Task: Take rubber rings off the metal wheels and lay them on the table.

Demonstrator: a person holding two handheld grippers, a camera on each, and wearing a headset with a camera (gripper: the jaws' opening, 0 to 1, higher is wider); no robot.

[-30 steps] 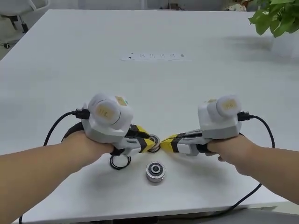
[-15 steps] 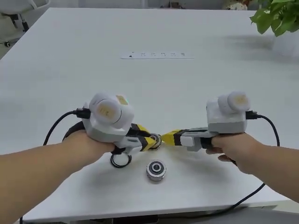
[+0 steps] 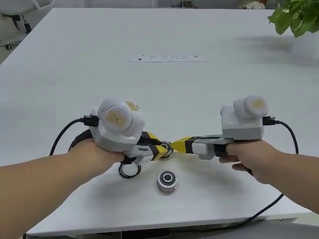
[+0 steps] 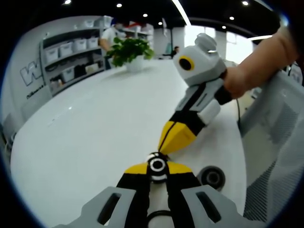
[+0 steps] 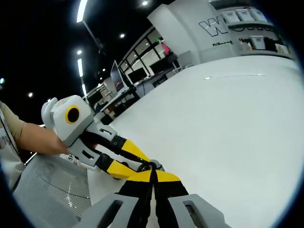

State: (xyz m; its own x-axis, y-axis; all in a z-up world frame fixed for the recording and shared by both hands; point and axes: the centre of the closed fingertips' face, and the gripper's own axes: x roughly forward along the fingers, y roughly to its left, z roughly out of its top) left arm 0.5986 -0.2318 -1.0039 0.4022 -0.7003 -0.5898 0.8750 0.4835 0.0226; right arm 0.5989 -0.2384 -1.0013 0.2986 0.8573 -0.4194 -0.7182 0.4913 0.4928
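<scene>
My left gripper [image 3: 158, 151] is shut on a small metal wheel [image 3: 165, 149] with a black rubber ring, held just above the white table [image 3: 164, 94]. In the left gripper view the wheel [image 4: 157, 165] sits between the yellow jaw tips. From the right, my right gripper [image 3: 175, 146] meets it tip to tip, jaws shut and pinching the ring at the wheel's rim [image 5: 155, 166]. A second wheel [image 3: 167, 180] with its ring on lies on the table in front of both grippers. One loose black ring [image 3: 128, 171] lies under my left hand.
A white socket strip [image 3: 168, 58] lies mid-table. A green plant [image 3: 294, 17] stands at the far right corner. Black cables [image 3: 64, 132] trail from both grippers. The table's front edge [image 3: 164, 228] runs close below the second wheel.
My right hand has drawn to the right and risen a little, its tips staying at the wheel. The left gripper keeps its hold in the same place.
</scene>
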